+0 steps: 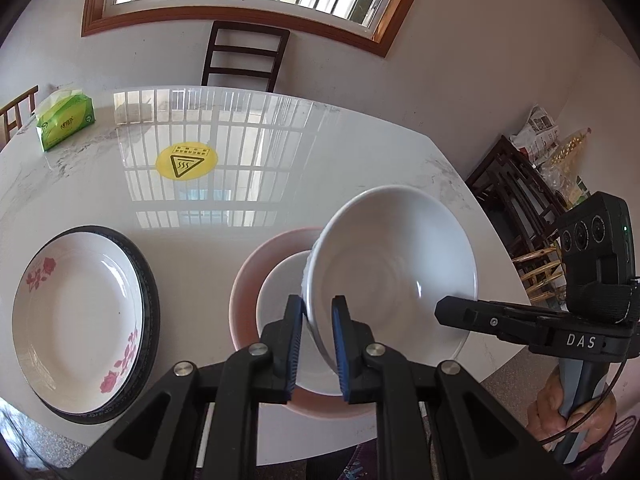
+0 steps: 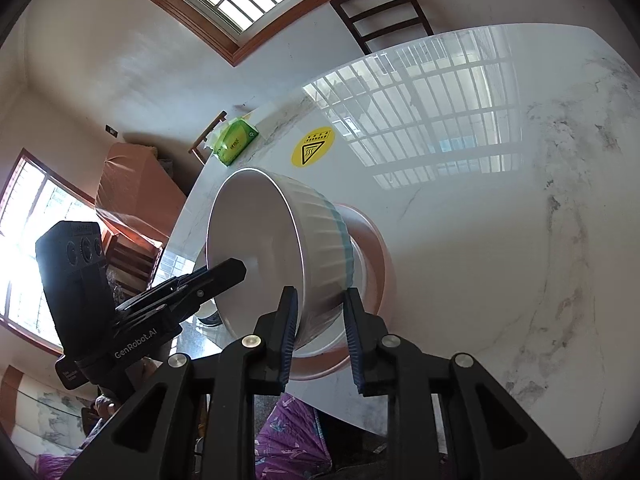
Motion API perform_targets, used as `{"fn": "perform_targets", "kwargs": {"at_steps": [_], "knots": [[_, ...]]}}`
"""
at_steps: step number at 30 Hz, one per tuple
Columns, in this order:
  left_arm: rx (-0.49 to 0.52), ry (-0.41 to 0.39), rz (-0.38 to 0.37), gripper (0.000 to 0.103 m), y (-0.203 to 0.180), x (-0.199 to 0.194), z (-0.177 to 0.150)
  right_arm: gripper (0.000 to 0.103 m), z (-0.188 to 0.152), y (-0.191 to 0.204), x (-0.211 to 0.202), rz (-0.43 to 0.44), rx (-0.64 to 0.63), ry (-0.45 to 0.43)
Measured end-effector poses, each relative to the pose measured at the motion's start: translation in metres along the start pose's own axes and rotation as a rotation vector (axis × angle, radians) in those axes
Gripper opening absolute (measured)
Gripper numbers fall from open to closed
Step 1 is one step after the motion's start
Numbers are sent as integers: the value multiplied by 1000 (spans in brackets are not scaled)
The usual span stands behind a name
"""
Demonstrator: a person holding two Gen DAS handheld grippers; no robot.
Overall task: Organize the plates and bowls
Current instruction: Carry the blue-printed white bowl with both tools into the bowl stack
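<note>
Left wrist view: left gripper (image 1: 317, 344) clamps the near rim of the tilted white ribbed ceramic bowl (image 1: 394, 268), held over the smaller white bowl (image 1: 280, 292) inside the pink plate (image 1: 244, 284); right gripper (image 2: 320, 332) straddles its far-right wall, jaws narrow, contact unclear.

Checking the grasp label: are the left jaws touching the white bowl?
Touching. The left wrist view shows the left gripper with its jaws pressed on either side of the tilted white bowl's wall.
</note>
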State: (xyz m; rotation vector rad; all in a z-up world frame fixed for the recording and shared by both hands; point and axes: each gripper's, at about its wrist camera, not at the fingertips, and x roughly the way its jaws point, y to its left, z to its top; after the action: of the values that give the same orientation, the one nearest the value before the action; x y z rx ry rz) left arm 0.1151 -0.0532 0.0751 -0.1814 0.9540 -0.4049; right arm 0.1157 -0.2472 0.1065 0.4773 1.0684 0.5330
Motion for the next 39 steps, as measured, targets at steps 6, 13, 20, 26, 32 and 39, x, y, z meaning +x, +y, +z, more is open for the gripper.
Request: {"fn": "perform_targets", "kwargs": {"at_steps": [6, 13, 20, 26, 32, 39], "knots": [[-9, 23, 6, 15, 0, 0, -10, 22, -10, -1, 6, -5, 10, 28], [-23, 38, 6, 15, 8, 2, -7, 22, -13, 3, 8, -4, 13, 42], [-40, 63, 6, 15, 7, 3, -8, 23, -11, 1, 14, 4, 27, 65], [-58, 93, 1, 15, 12, 9, -10, 22, -9, -2, 23, -7, 37, 88], [-58, 107, 14, 18, 12, 12, -9, 22, -10, 0, 24, -8, 35, 94], [-61, 106, 18, 18, 14, 13, -8, 22, -12, 2, 28, -7, 39, 101]]}}
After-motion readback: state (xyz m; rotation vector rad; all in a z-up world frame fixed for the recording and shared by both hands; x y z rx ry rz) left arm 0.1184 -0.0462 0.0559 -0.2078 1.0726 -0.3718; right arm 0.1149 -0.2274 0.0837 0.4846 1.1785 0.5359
